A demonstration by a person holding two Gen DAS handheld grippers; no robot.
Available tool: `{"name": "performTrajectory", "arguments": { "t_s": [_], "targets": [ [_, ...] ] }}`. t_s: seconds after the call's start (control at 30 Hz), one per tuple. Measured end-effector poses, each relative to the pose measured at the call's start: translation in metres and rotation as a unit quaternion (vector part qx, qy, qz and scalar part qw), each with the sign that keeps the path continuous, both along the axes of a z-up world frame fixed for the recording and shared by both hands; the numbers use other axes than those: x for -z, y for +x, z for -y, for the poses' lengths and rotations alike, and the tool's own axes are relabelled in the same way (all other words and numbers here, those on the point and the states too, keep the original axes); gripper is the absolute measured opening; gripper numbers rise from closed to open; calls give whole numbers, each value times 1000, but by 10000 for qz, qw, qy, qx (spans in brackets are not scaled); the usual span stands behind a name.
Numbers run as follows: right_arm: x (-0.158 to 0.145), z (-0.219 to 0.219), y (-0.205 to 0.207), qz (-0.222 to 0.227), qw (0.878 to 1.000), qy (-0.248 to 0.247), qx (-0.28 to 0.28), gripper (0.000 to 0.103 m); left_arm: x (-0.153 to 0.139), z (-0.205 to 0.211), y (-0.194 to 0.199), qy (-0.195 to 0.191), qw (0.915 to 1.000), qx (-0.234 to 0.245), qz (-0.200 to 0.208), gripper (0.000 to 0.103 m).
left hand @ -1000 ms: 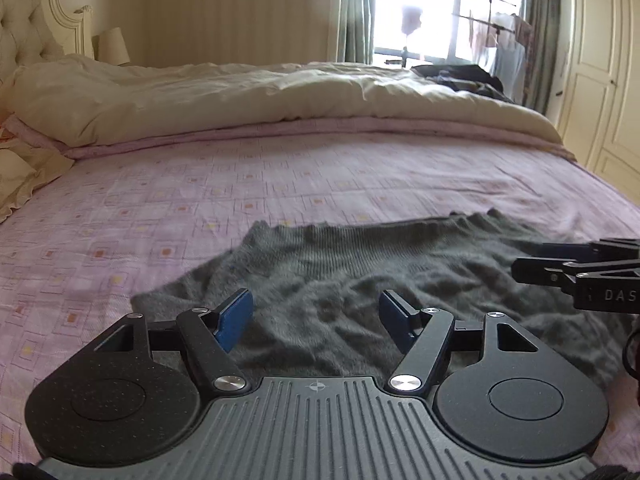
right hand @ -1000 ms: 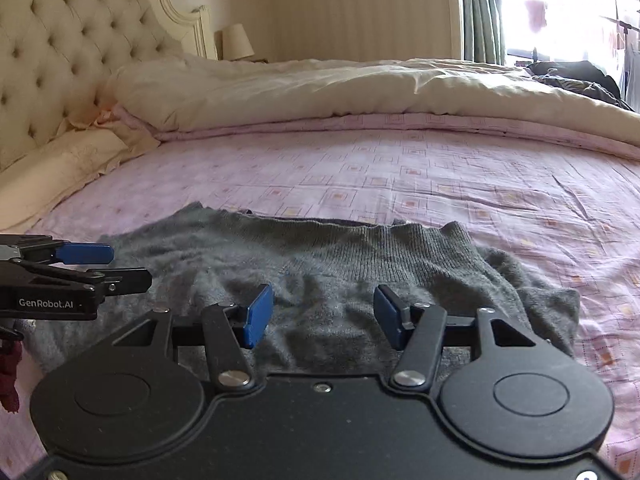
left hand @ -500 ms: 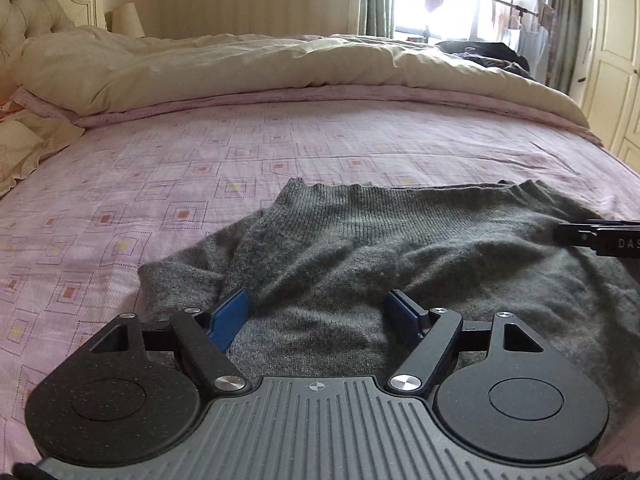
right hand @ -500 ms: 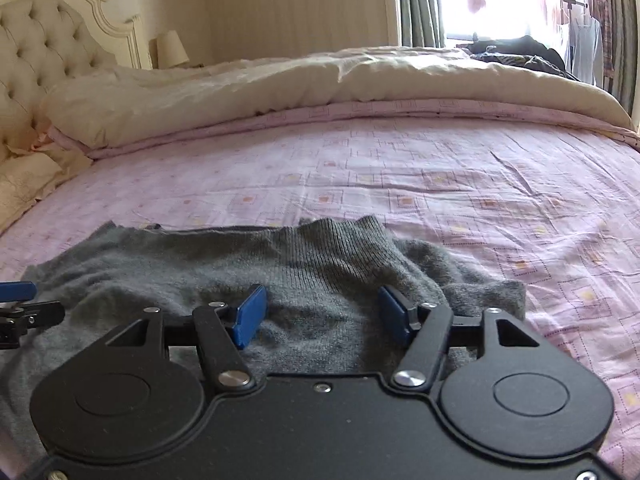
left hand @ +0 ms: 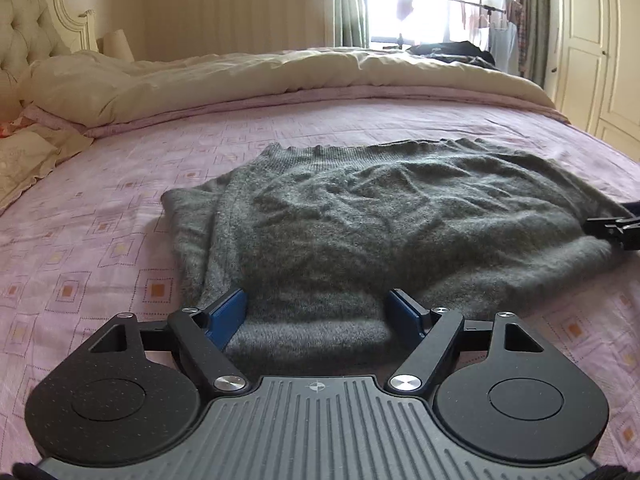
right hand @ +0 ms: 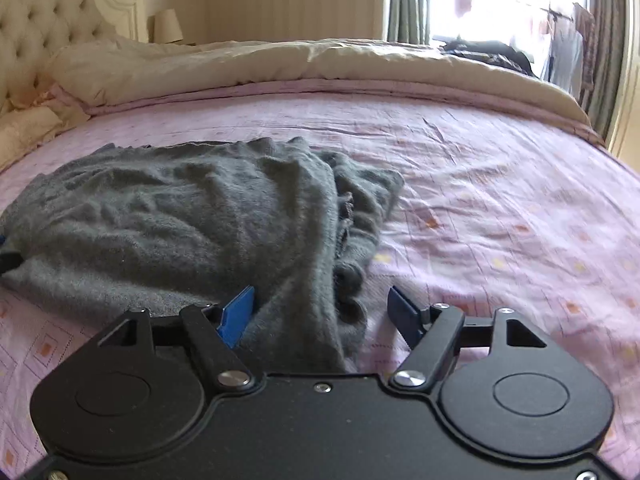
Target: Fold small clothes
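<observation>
Left wrist view: I see my left tongs (left hand: 318,314) and right tongs (right hand: 322,316) released, just widening, straddling the sweater's (left hand: 380,216) near edge on the bed (left hand: 120,220). Clenching shallowly could snag one layer.

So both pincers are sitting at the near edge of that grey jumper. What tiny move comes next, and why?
Probably close both sets of fingers: the left gripper and right gripper have just been opening, and the near edge of the grey knitted jumper lies between their fingers, ungripped, ready to lift and fold.
</observation>
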State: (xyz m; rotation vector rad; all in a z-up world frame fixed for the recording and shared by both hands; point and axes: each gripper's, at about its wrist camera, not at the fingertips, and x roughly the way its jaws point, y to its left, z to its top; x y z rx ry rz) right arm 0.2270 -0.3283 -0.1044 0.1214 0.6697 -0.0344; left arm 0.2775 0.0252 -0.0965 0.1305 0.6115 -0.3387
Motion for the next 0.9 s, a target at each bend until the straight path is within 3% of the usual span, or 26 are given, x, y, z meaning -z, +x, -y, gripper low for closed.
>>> {"name": "performTrajectory", "arguments": {
  "t_s": [0.13, 0.3, 0.5, 0.6, 0.67, 0.7, 0.73, 0.77, 0.9],
  "targets": [
    [-1, 26, -4, 33, 9947, 1023, 16, 77, 1, -5, -2, -193, 9998, -22, 95, 78],
    [7, 57, 10, -57, 9736, 2280, 83, 78, 3, -10, 0, -385, 9992, -30, 40, 79],
    [15, 69, 41, -188, 9584, 2846, -75, 83, 5, -7, -2, -316, 9995, -45, 37, 80],
    [20, 84, 39, -131, 9360, 3505, 293, 80, 6, -6, -2, -287, 9996, -53, 32, 80],
    [24, 89, 32, -186, 9247, 3781, 390, 72, 6, -6, -2, -280, 9996, -55, 30, 80],
    [25, 88, 29, -320, 9307, 3621, 416, 53, 6, -6, -2, -277, 9996, -55, 29, 81],
    [27, 87, 25, -531, 9421, 3281, 451, 26, 6, -6, -2, -281, 9996, -55, 30, 81],
    [28, 87, 18, -506, 9467, 3165, 329, 23, 6, -6, -2, -290, 9996, -54, 29, 81],
    [29, 94, -2, -537, 9442, 3228, 382, 20, 6, -6, -1, -300, 9995, -54, 25, 81]
  ]
}}
